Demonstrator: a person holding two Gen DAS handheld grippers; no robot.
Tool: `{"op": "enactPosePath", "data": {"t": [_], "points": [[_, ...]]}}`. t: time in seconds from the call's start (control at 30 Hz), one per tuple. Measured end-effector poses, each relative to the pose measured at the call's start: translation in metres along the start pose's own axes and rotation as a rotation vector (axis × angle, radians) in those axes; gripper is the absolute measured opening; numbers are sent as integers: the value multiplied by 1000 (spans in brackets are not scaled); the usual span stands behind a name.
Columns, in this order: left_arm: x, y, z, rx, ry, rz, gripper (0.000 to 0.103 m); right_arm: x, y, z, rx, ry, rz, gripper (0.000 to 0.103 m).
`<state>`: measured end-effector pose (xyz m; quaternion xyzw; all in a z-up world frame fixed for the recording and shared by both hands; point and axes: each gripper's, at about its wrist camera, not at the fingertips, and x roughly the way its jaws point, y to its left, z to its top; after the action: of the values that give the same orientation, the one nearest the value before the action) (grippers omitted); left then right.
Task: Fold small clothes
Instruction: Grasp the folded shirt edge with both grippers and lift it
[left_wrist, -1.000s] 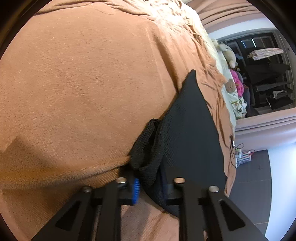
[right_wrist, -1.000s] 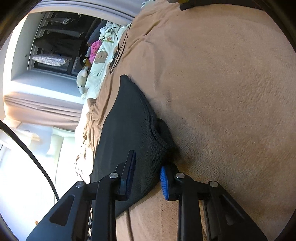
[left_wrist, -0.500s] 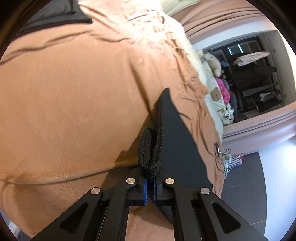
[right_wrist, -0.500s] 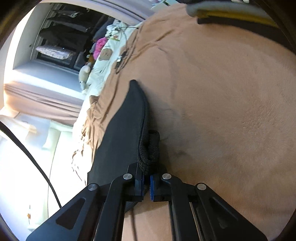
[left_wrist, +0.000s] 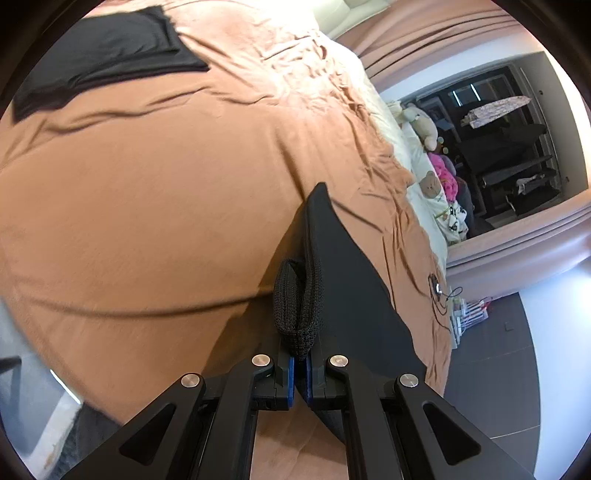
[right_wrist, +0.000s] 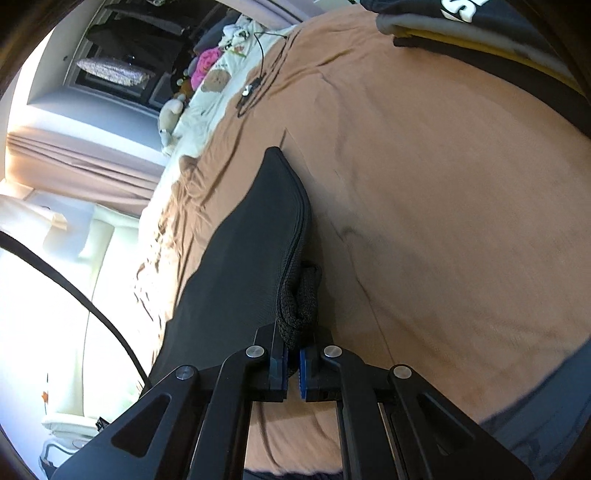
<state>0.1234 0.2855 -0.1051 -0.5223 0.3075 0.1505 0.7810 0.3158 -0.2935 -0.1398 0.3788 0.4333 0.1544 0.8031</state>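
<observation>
Left gripper (left_wrist: 300, 373) and right gripper (right_wrist: 292, 371) each pinch a bunched ribbed edge of the black garment (left_wrist: 347, 280), jaws nearly together on the fabric. The garment hangs stretched above the tan bedspread (left_wrist: 147, 206), its far tip toward the stuffed toys (left_wrist: 424, 125). A folded black cloth (left_wrist: 96, 55) lies flat on the bedspread, well apart. Stacked clothes (right_wrist: 480, 33), possibly folded, lie at the bedspread's far edge.

Home bedroom — bed (left_wrist: 184, 184), stuffed toys (left_wrist: 421, 122), curtains (right_wrist: 74, 162)
</observation>
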Motion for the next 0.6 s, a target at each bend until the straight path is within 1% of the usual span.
{"op": "enactPosePath", "data": {"t": [0.13, 0.2, 0.37, 0.43, 0.53, 0.6], "points": [[-10, 9, -8, 15, 1, 27, 3, -6, 8, 3, -25, 13, -33, 0], [-12, 16, -11, 8, 6, 23, 3, -9, 12, 3, -32, 23, -40, 0], [-4, 39, -16, -29, 30, 21, 3, -5, 14, -1, -45, 64, -90, 0], [2, 45, -17, -35, 37, 33, 3, 1, 13, -1, -52, 92, -125, 1], [11, 55, -19, -52, 51, 41, 4, 7, 19, 2, -91, 128, -170, 3], [16, 61, -19, -67, 60, 40, 4, 6, 28, 8, -131, 137, -196, 9]]}}
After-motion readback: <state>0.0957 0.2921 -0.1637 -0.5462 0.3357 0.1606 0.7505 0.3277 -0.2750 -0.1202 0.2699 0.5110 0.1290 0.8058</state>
